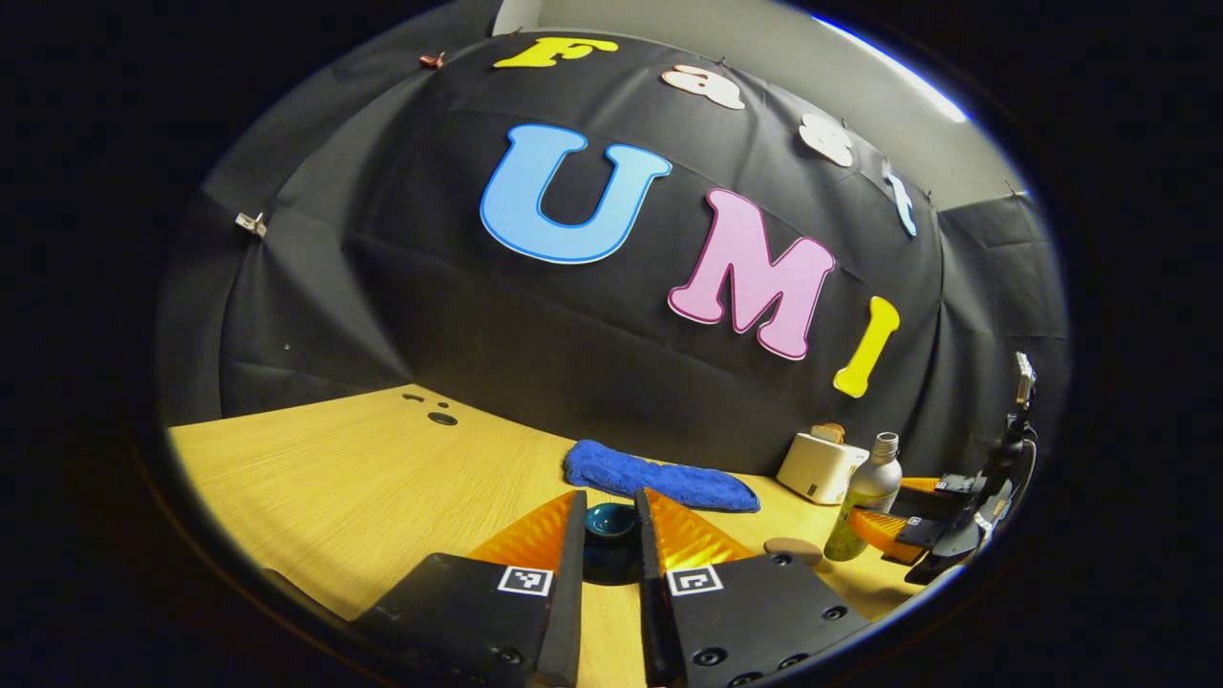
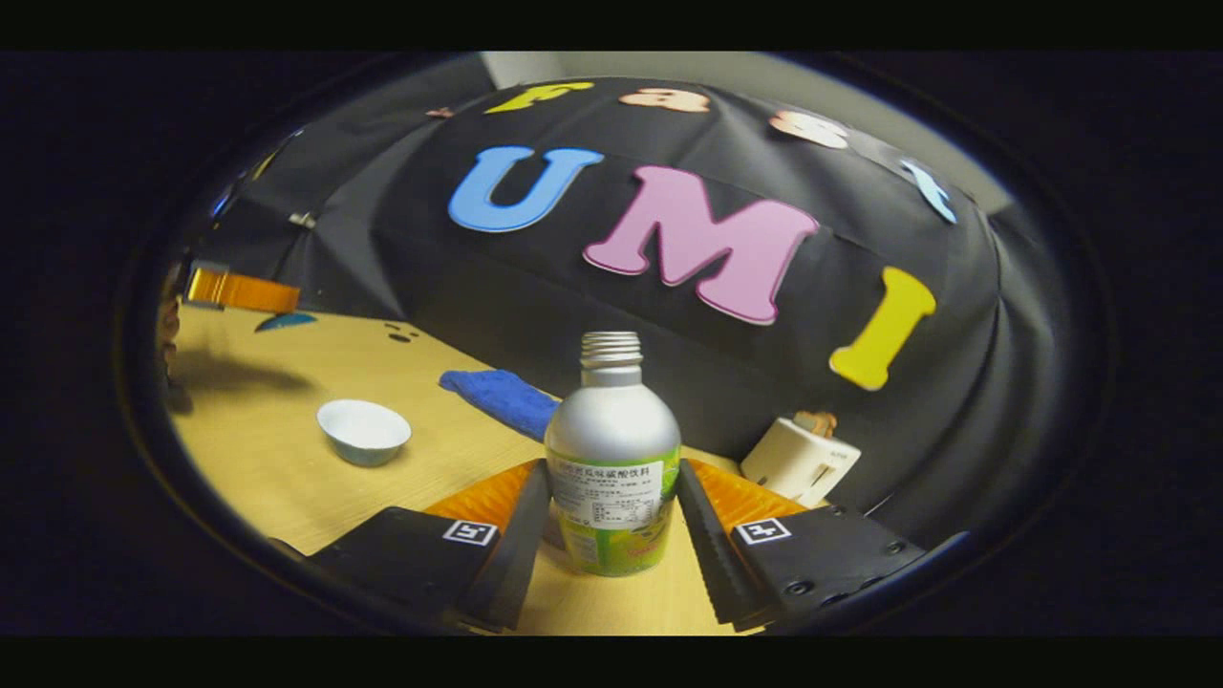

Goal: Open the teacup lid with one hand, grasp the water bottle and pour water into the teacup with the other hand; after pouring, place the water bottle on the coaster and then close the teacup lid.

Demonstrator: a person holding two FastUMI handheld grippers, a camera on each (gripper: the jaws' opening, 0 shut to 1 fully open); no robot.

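Right gripper view: the water bottle [image 2: 612, 468] is seen upright on the desk [image 2: 287, 478] between the spread right tongs [image 2: 611, 535], uncapped, not yet pinched. The lid [image 1: 611, 521] is pinched by the left tongs [image 1: 610, 545].

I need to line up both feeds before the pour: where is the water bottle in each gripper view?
Left gripper view: the water bottle stands at the far right on the table, with the right gripper at it.
Right gripper view: it stands upright at bottom centre, uncapped, between that gripper's own fingers.
Shared landmark: the blue cloth by the booth wall, left of the bottle in both views.
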